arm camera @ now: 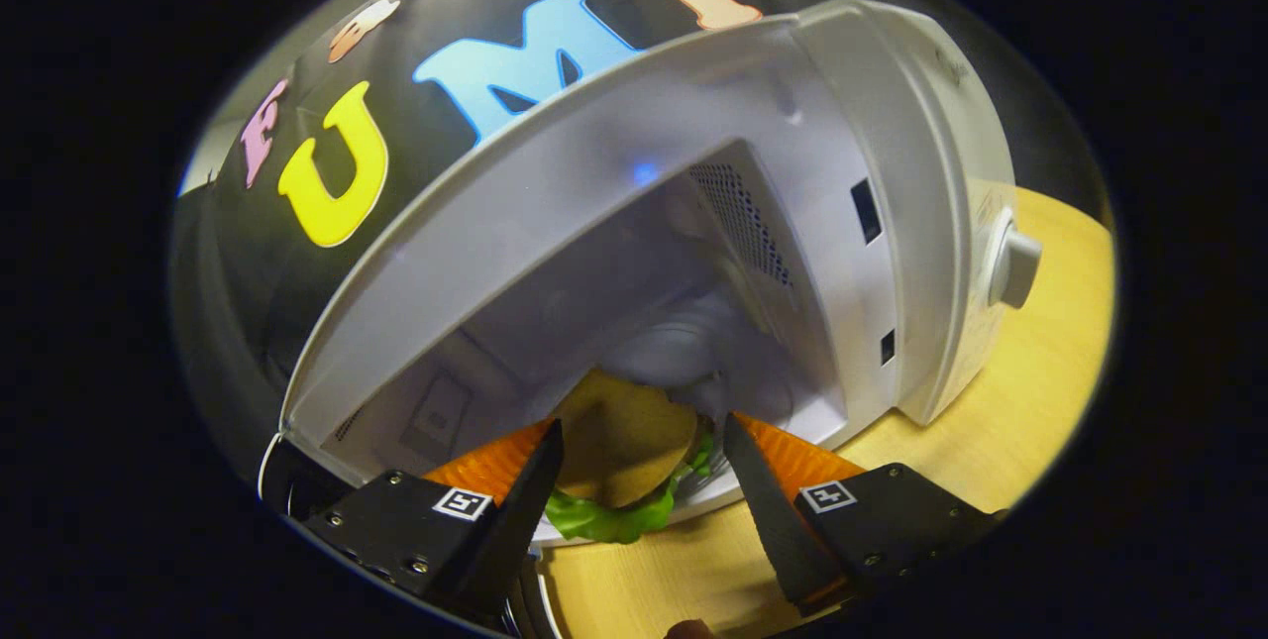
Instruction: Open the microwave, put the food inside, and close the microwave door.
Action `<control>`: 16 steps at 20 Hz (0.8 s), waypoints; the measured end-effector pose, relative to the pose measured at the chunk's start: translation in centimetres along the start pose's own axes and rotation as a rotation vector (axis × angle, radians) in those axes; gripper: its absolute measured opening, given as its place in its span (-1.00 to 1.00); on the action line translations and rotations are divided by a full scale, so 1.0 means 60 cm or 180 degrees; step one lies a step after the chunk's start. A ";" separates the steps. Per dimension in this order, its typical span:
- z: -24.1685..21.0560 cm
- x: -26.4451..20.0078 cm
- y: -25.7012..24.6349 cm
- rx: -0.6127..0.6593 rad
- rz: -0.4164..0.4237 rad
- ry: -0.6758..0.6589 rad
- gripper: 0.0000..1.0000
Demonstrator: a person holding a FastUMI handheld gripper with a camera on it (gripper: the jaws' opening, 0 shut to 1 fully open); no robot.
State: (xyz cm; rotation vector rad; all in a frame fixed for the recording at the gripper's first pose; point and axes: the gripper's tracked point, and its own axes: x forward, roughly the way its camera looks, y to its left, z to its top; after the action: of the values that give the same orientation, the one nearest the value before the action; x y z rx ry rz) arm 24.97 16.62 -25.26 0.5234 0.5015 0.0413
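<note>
The white microwave [872, 173] stands open on the wooden table, its cavity [594, 322] facing me and its dark door [287, 485] swung out beyond my left finger. A burger [624, 436] with a tan bun and green lettuce sits between my fingertips, right at the cavity's front sill, with the lettuce hanging over the sill. My gripper [644, 451] is shut on the burger: the left finger [525, 500] lies against the bun and the right finger [763, 500] meets its lettuce side.
The microwave's round knob [1015, 267] sticks out on its control panel to the right. Light wooden tabletop [1020, 401] runs under and to the right of the microwave. The back wall and vent holes [743, 223] of the cavity lie beyond the burger.
</note>
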 end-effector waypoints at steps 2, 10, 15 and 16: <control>0.005 -0.051 0.009 -0.0288 0.0087 0.0009 0.95; 0.019 -0.304 0.107 -0.1029 0.0837 -0.0123 0.94; -0.010 -0.444 0.210 -0.1288 0.1513 -0.0168 0.94; -0.023 -0.470 0.232 -0.1350 0.1652 -0.0142 0.94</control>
State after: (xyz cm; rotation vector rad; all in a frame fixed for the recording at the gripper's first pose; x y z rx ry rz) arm 0.75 24.74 -6.86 0.2249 0.2895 0.6184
